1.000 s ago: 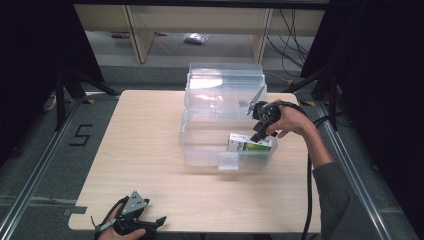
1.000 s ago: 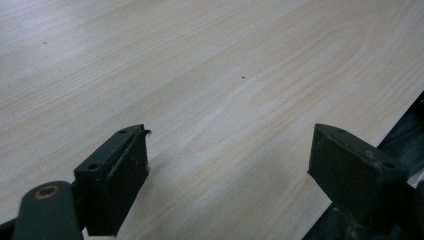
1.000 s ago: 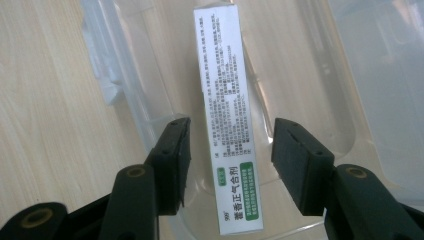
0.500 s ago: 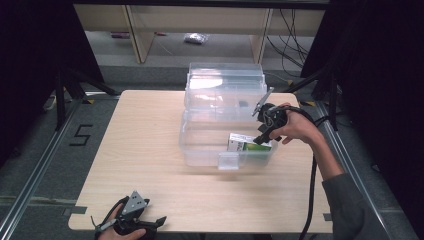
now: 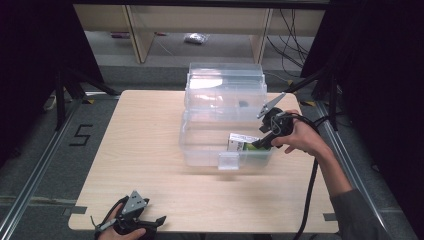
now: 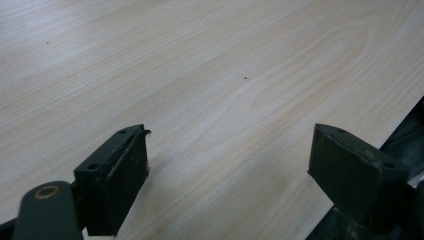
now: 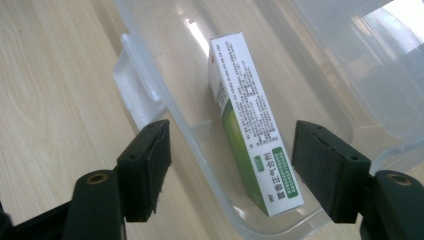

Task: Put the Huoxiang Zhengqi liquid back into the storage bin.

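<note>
A clear plastic box (image 5: 200, 145) with its lid (image 5: 225, 90) swung open behind it stands at the middle of the wooden table (image 5: 140, 150). A white and green carton (image 5: 242, 144) (image 7: 252, 130) lies on its edge in the box's front right corner. My right gripper (image 5: 260, 142) (image 7: 230, 170) hovers open just above that corner, jaws wide on either side of the carton and the box wall (image 7: 200, 150), touching neither. My left gripper (image 5: 142, 225) (image 6: 230, 175) rests open at the table's near left edge, nothing between its jaws.
The box's front latch tab (image 5: 229, 161) (image 7: 137, 90) sticks out toward me. Shelving (image 5: 200, 20) and cables stand beyond the table's far edge. A floor mark "5" (image 5: 82, 135) lies to the left. Bare tabletop spreads left and in front of the box.
My right gripper has drawn back and up from the carton toward the box's right rim, leaving the carton in the box. The left gripper has stayed put.
</note>
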Demonstrator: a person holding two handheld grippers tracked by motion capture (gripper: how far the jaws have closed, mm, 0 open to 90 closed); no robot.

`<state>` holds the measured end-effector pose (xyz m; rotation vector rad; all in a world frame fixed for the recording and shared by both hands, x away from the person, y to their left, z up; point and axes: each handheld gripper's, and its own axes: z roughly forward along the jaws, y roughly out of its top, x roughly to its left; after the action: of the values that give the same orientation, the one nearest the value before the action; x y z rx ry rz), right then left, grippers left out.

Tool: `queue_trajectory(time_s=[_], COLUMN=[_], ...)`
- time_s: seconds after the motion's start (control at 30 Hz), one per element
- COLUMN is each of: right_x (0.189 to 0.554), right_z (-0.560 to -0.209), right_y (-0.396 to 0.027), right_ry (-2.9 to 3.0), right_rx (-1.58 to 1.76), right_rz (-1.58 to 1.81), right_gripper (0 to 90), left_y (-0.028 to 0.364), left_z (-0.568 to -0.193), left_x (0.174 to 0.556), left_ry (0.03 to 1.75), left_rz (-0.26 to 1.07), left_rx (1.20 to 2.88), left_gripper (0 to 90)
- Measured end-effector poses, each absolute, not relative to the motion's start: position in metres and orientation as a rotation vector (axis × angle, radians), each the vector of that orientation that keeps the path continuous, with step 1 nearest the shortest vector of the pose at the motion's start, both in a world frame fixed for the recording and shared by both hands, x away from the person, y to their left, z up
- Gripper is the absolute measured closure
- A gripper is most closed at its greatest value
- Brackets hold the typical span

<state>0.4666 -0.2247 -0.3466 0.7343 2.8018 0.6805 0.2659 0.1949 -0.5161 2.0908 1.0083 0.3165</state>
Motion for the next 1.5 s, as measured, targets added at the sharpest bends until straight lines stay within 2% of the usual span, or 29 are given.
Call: queue_trajectory(time_s=[0.47, 0.8, 0.83, 1.5], right_x=[0.445, 0.426, 0.423, 0.396], right_z=[-0.348, -0.356, -0.360, -0.373], right_y=[-0.229, -0.233, -0.233, -0.235], right_ry=[2.652, 2.625, 2.604, 2.571], right_rx=[0.880, 0.921, 0.898, 0.923], right_rz=[0.850, 0.918, 0.940, 0.997], right_gripper=[27.7, 27.5, 27.5, 27.5], left_y=[0.195, 0.197, 0.195, 0.196], left_z=[-0.516, -0.515, -0.516, -0.516], left_x=[0.266, 0.267, 0.266, 0.266], left_ry=[1.014, 0.992, 1.012, 1.005], left_rz=[0.323, 0.326, 0.326, 0.319], left_rx=[2.091, 2.133, 2.094, 2.102], left_gripper=[15.5, 15.5, 15.5, 15.5])
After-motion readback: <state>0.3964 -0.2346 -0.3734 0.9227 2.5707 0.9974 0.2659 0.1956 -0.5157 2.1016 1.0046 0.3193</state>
